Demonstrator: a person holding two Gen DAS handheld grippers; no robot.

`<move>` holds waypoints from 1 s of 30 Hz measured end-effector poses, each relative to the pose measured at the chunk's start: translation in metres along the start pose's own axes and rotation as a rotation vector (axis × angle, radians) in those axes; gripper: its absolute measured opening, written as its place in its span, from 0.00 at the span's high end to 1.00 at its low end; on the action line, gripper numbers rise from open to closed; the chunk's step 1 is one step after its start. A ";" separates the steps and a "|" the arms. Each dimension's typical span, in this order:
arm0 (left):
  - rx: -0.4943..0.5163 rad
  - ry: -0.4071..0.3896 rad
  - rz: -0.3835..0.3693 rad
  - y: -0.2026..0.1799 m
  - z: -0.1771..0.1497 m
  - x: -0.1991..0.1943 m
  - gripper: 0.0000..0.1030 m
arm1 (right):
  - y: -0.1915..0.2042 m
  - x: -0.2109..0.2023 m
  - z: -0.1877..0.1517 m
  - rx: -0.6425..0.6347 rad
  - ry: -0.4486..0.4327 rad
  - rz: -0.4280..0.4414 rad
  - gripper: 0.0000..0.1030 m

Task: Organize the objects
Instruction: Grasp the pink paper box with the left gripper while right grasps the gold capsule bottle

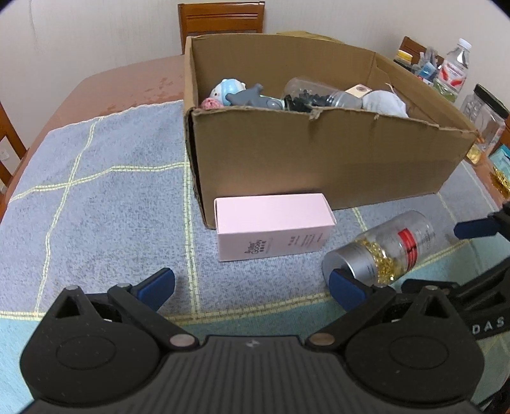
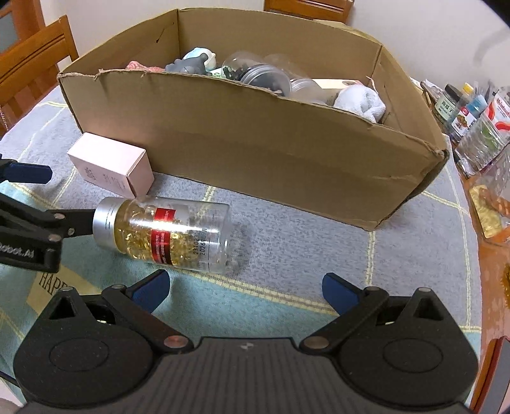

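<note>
A cardboard box (image 1: 318,159) (image 2: 255,140) stands on the table holding a grey shark toy (image 1: 251,97) (image 2: 188,65), clear jars, a white cloth and other toys. Against its front wall lies a pink carton (image 1: 271,226) (image 2: 111,165). To the carton's right, a clear bottle (image 1: 385,248) (image 2: 165,232) with gold capsules, a red label and a silver cap lies on its side. My left gripper (image 1: 251,286) is open, just short of the carton, its right finger beside the bottle's cap. My right gripper (image 2: 245,291) is open, just short of the bottle.
A blue-grey checked cloth (image 1: 95,191) (image 2: 318,242) covers the brown table. Bottles and jars (image 1: 452,70) (image 2: 471,114) crowd the table's right edge. Wooden chairs (image 1: 220,16) (image 2: 35,57) stand behind and to the left.
</note>
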State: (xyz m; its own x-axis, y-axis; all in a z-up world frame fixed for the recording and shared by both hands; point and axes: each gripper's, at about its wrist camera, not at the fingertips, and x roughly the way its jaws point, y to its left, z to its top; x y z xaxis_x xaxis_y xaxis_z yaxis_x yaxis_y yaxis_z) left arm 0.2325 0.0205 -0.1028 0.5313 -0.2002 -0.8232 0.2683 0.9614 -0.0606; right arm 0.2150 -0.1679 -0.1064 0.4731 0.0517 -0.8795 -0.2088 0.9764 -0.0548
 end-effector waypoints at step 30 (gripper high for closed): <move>-0.105 -0.044 0.147 -0.016 0.016 0.025 0.01 | -0.050 -0.001 -0.014 0.002 0.005 0.056 0.00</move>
State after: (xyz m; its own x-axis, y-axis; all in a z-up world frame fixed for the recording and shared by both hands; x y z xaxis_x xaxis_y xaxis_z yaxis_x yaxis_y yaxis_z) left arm 0.2542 -0.0031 -0.1139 0.5935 -0.0616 -0.8024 0.1011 0.9949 -0.0016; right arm 0.2130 -0.2196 -0.1091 0.4569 0.1051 -0.8833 -0.2327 0.9725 -0.0047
